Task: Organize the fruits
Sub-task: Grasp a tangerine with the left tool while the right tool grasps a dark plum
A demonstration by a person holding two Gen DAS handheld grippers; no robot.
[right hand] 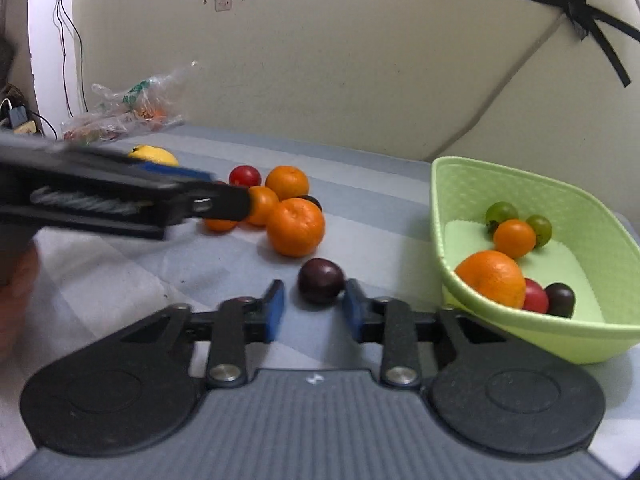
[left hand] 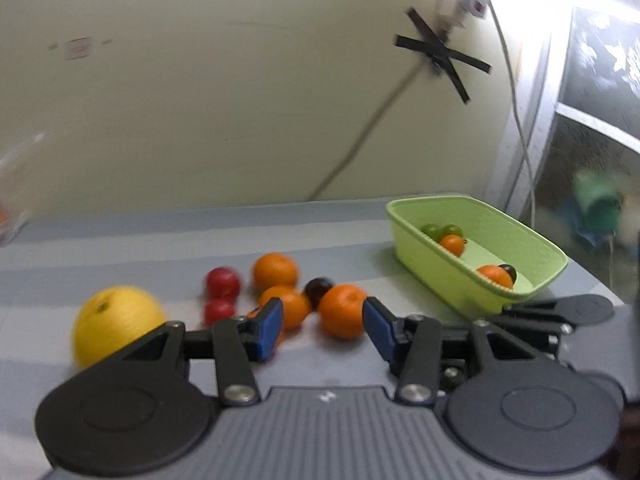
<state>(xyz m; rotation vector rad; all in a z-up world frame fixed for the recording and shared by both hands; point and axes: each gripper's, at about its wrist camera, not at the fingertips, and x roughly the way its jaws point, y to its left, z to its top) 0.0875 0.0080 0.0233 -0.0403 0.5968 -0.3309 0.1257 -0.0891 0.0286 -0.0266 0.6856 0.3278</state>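
Several loose fruits lay on the striped cloth (right hand: 360,208): a lemon (left hand: 116,322) far left, then red tomatoes (left hand: 222,282), oranges (right hand: 295,227) and a dark plum (right hand: 321,280). My left tongs (left hand: 323,322) stood apart, an orange (left hand: 343,316) beyond their tips. My right tongs (right hand: 314,308) flanked the plum without gripping it. Furthest right, the green basket (right hand: 472,184) held more fruit.

Tally, desk (right hand: 380,208) and basket together:
- lemon (right hand: 154,155): one
- mandarins (right hand: 295,227): four
- small orange fruits (right hand: 514,238): two
- red tomatoes (left hand: 223,282): three
- green tomatoes (right hand: 501,213): two
- dark plums (right hand: 320,280): three
- green basket (right hand: 600,216): one
- plastic bag (right hand: 120,112): one
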